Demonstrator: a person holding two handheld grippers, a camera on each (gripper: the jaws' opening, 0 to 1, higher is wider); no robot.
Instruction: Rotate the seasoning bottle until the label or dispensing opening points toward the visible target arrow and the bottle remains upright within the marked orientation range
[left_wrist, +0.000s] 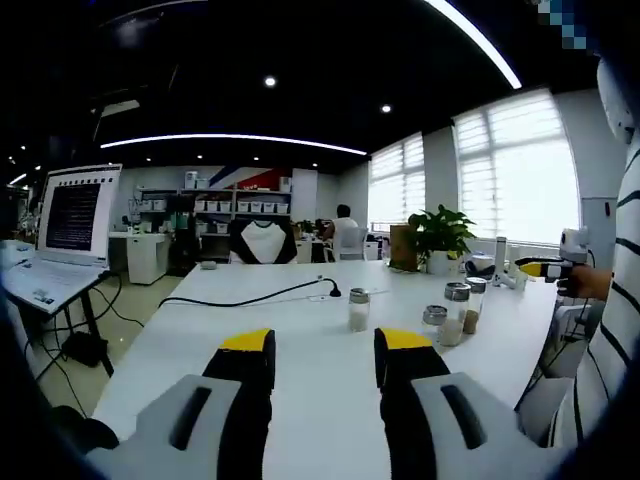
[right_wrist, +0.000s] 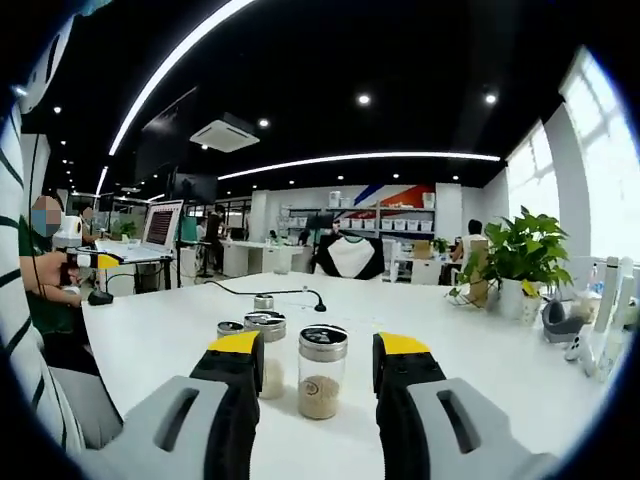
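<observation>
1. The left gripper (left_wrist: 324, 362) stood spread and empty over the white table (left_wrist: 300, 330), its yellow-tipped jaws apart with bare tabletop between them. Any stray sweep to its right could have reached the bottles there, since nothing lay in between.

2. In the left gripper view a lone small shaker (left_wrist: 358, 309) stood ahead, near the end of a black cable (left_wrist: 250, 296); further right a cluster of three shakers (left_wrist: 455, 312) stood close together. I could not make out a target arrow or marked range in either view — so judging the final heading looked risky.

3. In the right gripper view the seasoning bottle (right_wrist: 322, 370) stood upright on the table, between the jaws of the right gripper (right_wrist: 316, 362). The jaws were spread, with a gap showing on each side, so the bottle was not yet pinched.

4. A second shaker (right_wrist: 266, 350) sat just beside the left jaw, partly hidden by it, and a third one (right_wrist: 230, 328) stood close behind. Closing or twisting here could have knocked these neighbours over.

5. The bottle was clear glass with a metal cap and only a little seasoning — likely smooth and light. An off-centre or loose pinch might have let it slip or tip during rotation.

6. Further right, a potted plant (right_wrist: 518, 262) stood well apart and posed little threat
</observation>
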